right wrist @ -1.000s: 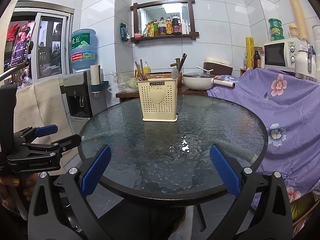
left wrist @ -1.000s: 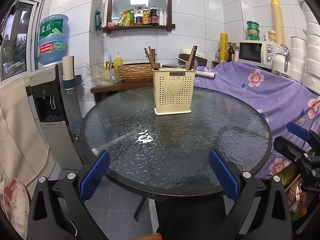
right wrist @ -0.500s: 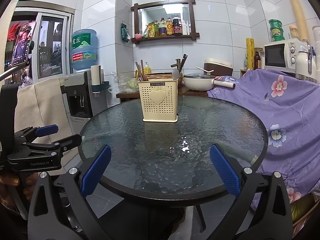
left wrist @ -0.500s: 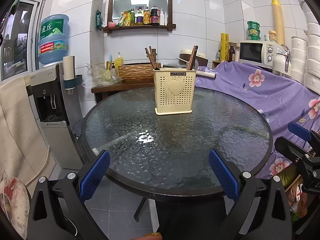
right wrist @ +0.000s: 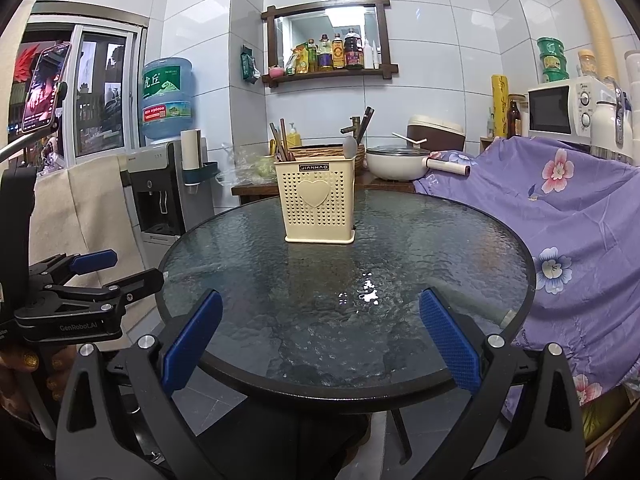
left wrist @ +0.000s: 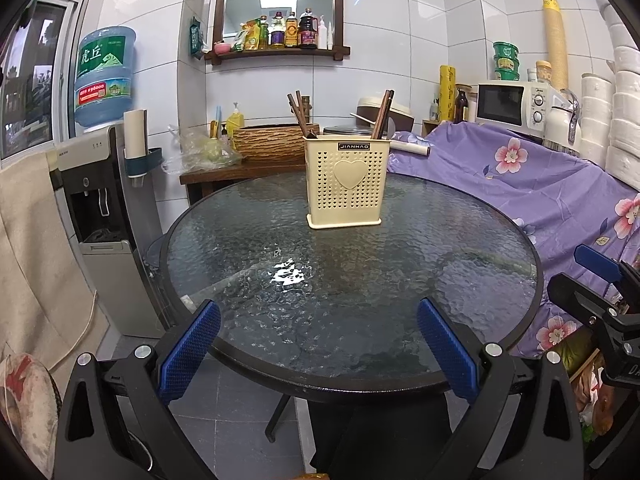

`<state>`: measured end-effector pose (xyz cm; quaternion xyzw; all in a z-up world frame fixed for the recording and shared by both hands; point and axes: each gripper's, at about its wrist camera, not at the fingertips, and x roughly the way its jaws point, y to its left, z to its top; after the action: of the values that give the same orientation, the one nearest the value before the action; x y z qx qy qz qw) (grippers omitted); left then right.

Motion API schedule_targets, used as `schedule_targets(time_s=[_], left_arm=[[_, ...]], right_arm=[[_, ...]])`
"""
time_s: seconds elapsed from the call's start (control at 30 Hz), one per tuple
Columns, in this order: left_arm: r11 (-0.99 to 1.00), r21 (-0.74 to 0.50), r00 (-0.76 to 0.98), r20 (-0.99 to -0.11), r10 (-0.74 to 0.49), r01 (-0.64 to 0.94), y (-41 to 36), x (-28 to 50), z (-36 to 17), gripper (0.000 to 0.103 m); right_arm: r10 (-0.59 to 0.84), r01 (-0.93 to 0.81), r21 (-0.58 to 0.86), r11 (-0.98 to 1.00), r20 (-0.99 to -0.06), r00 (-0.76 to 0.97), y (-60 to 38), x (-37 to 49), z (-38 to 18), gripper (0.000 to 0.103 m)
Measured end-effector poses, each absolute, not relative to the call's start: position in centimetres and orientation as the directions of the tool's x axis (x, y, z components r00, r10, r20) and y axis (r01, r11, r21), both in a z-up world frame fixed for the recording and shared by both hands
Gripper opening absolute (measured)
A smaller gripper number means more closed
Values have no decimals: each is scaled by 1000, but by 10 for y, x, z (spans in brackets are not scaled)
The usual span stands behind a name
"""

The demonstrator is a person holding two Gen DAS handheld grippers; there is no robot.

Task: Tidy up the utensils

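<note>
Both sets of blue pads are spread wide, nothing between them. Left gripper (left wrist: 318, 344) hangs at the near rim of the round glass table (left wrist: 400, 280), pads (left wrist: 188, 350) well apart over the edge. Right gripper (right wrist: 320, 338) sits just the same at the near rim on its side, pads (right wrist: 450, 338) parted and empty. From the right camera, the left tool shows at the far left edge, a hand (right wrist: 28, 364) wrapped round its handle.

Out on the far half of the table stands the holder (left wrist: 346, 182), a cream perforated caddy with a heart on its front, upright, well apart from both grippers. Chopsticks (left wrist: 298, 114) poke up from its left side, leaning left; more dark sticks (left wrist: 382, 114) rise from the right side, leaning right. In the right view a spoon (right wrist: 349, 147) shows its bowl above the holder's right rim.

Table surface around the holder is bare glass, light glinting off it.

Behind it, a low wooden bench against the tiled wall carries a basket (left wrist: 276, 142) and a pan (right wrist: 394, 164). Water dispenser (left wrist: 100, 184) stands to the left, purple flowered cloth (left wrist: 540, 184) drapes off to the right, microwave (left wrist: 516, 106) behind it.
</note>
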<state>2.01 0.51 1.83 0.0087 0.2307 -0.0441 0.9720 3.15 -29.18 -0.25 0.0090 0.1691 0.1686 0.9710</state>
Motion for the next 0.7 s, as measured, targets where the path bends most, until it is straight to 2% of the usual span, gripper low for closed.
schedule_targets(time_s=[0.7], left_arm=[[994, -14, 885, -455, -103, 108, 5, 21, 17, 97]], right_arm=[[333, -325, 81, 942, -337, 880, -292, 33, -5, 97]])
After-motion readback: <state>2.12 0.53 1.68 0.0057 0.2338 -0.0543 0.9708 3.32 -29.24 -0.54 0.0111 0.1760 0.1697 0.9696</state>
